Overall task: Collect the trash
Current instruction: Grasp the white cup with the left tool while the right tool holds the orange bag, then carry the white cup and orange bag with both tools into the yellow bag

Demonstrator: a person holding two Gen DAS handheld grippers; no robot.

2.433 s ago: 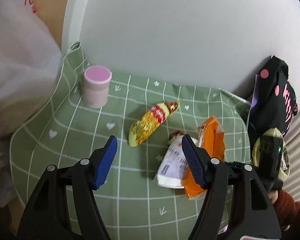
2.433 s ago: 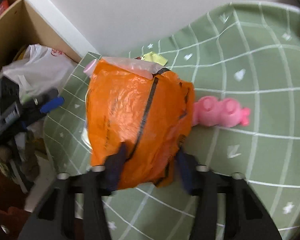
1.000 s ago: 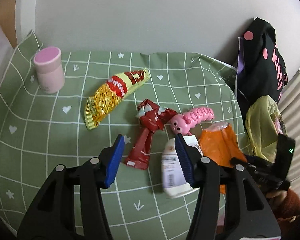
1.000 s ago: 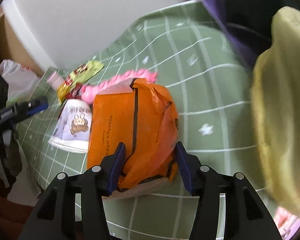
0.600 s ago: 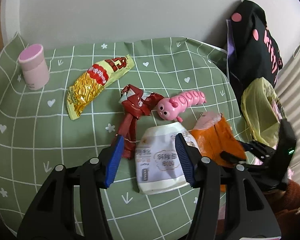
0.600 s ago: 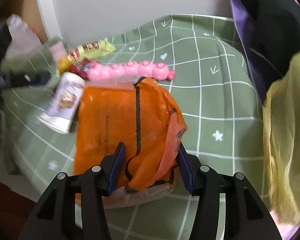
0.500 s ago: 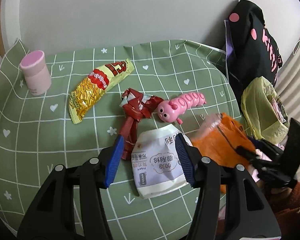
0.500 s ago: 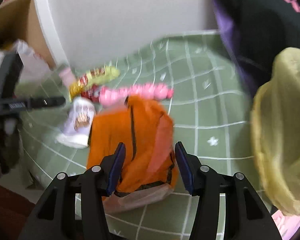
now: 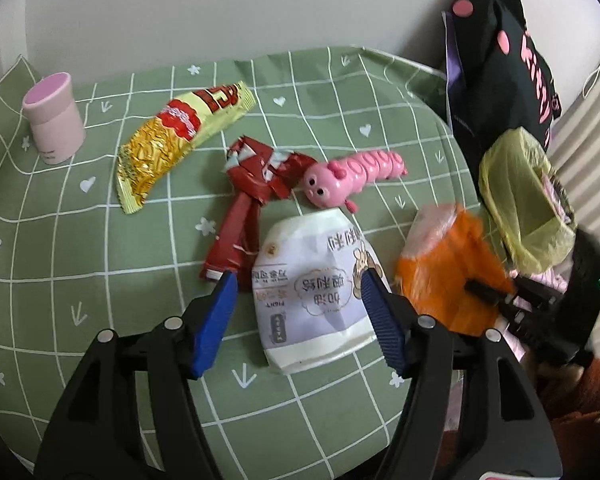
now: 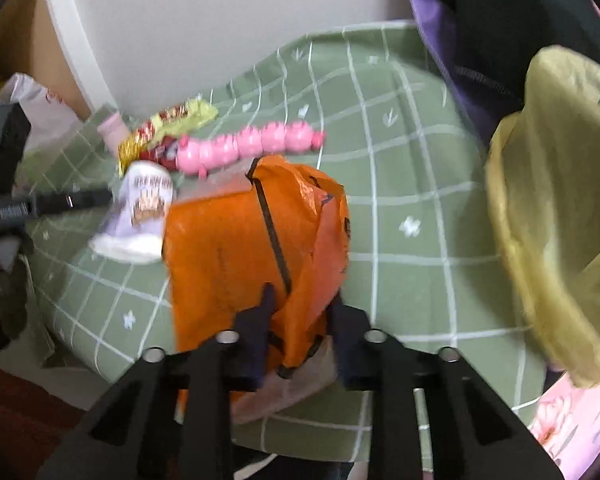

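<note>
While the orange wrapper was pinched at its near edge, the right gripper was seen with its fingers clenched on the crumpled plastic, most of which spread out ahead of the fingertips over the green checked cloth. Whether the wrapper was touching the cloth could not be told, as the view was blurred. To the right of it, near but apart, the yellow-lined trash bin was visible with its opening turned toward the wrapper.

The left gripper was held with its blue fingers spread wide and nothing grasped between them. The white packet lay flat on the cloth in the gap between the fingers, its far end reaching past the fingertips; contact with either pad could not be confirmed. Just left of the packet, the red wrapper was stretched out, its near end close to the left fingertip. The pink caterpillar toy was lying just beyond the packet, beside the red wrapper's far end. Farther left, the yellow snack bag was seen, and at the far left a pink-lidded jar was standing upright. A black bag was propped at the far right, behind the bin.
</note>
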